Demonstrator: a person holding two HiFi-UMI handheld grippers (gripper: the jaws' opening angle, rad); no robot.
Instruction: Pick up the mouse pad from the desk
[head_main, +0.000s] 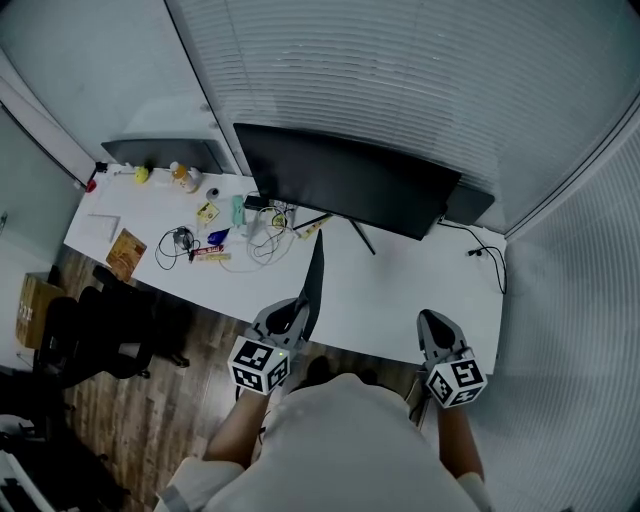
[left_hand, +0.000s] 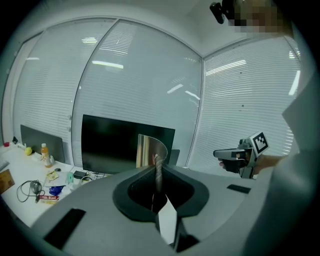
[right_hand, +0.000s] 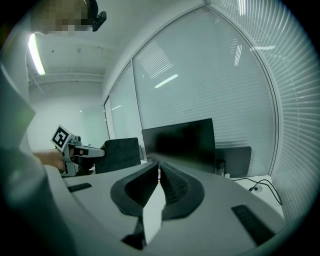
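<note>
The mouse pad (head_main: 315, 272) is a thin dark sheet lifted off the white desk (head_main: 400, 290). It stands on edge above the desk's front. My left gripper (head_main: 298, 310) is shut on its near end. In the left gripper view the mouse pad (left_hand: 152, 149) rises edge-on between the jaws, and its top curls over to the left. My left gripper (left_hand: 158, 169) pinches it near the bottom. My right gripper (head_main: 432, 324) hovers over the desk's front right, shut with nothing in it. In the right gripper view its jaws (right_hand: 159, 165) meet at the tips.
A wide dark monitor (head_main: 345, 180) stands at the back of the desk, with a second screen (head_main: 165, 152) at the far left. Cables (head_main: 180, 240), a bottle (head_main: 183, 177), a brown book (head_main: 125, 253) and small items crowd the left half. A black chair (head_main: 90, 330) stands beside it.
</note>
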